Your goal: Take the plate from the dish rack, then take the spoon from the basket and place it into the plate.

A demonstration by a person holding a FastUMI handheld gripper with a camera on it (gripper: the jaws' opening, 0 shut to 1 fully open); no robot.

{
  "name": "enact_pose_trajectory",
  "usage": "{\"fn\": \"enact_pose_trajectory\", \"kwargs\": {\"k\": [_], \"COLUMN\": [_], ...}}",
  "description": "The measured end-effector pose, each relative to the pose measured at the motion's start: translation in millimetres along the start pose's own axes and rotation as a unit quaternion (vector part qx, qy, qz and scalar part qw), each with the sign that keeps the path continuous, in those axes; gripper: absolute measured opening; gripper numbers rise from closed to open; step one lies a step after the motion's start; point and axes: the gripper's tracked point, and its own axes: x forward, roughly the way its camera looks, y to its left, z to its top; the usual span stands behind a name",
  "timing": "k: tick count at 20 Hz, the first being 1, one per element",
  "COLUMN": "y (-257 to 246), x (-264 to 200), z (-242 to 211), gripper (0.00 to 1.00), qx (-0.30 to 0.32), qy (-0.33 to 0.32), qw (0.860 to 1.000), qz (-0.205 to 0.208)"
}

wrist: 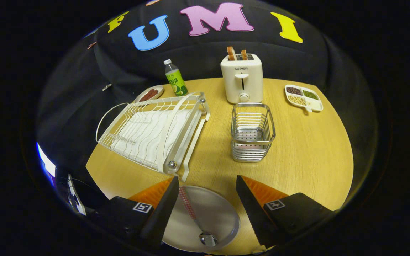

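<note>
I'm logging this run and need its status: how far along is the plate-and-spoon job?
It looks finished. The plate lies on the table between the fingers, out of the dish rack, and the spoon rests in it; the wire basket stands empty. The gripper is open, holding nothing. Nothing appears left.

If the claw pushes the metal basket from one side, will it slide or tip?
The basket looks empty and made of thin wire, so probably light. It stands taller than wide, so a high push may tip it. The open claw is over the plate.
</note>
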Motion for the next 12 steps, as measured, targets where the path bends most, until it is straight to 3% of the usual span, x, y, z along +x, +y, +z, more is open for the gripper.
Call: {"fn": "enact_pose_trajectory", "kwargs": {"k": [6,12], "y": [5.7,16.3], "x": [-42.6,-100.6], "z": [58.1,123.9], "gripper": [0.98,0.98], "qx": [-0.027,-0.044], "qy": [-0.1,-0.201], "qw": [0.995,0.978], "qz": [-0.004,-0.03]}}
